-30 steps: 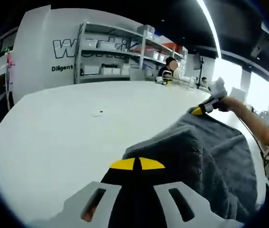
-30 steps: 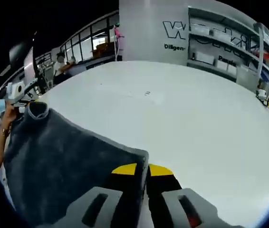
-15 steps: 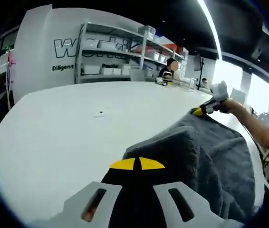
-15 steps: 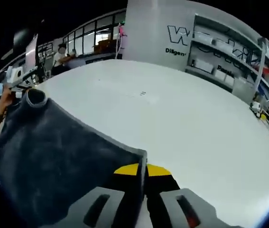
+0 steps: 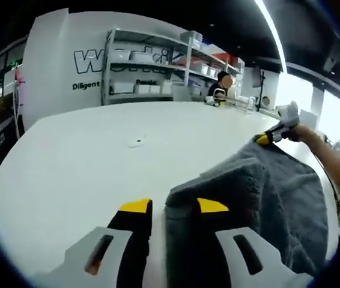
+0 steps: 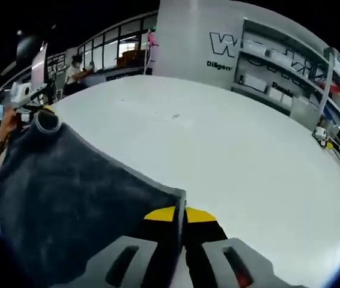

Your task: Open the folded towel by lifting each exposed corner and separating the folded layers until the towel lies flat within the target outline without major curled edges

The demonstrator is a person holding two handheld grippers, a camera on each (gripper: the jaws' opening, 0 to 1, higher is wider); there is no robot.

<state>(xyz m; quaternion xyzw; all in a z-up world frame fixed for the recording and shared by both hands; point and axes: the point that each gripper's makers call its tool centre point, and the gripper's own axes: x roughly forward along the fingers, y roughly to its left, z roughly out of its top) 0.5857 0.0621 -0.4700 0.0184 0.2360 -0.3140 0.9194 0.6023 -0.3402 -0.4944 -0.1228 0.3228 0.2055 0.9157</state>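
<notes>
- Stretching between the two grippers, the grey towel (image 5: 260, 198) hangs above the white table (image 5: 80, 156), its far corner raised in the left gripper view and its dark nap sloping down to the left in the right gripper view (image 6: 68, 192).
- Left gripper (image 5: 174, 207): yellow-tipped jaws stand apart, a towel corner standing in the gap between them (whether either pad presses the cloth, cannot tell).
- Right gripper (image 6: 179, 215): jaws pressed together, pinching the near towel corner, the cloth edge running down between the yellow tips.
- In the left gripper view the right gripper shows far off at the right (image 5: 272, 135), at the towel's far corner, a hand (image 5: 305, 133) and forearm behind it.
- In the right gripper view a hand (image 6: 5, 129) sits at the left, by the curled far corner of the towel.
- Beyond the table: a white wall with dark lettering (image 6: 224, 48), metal shelving (image 5: 152, 66) holding boxes, seated people at the back.
</notes>
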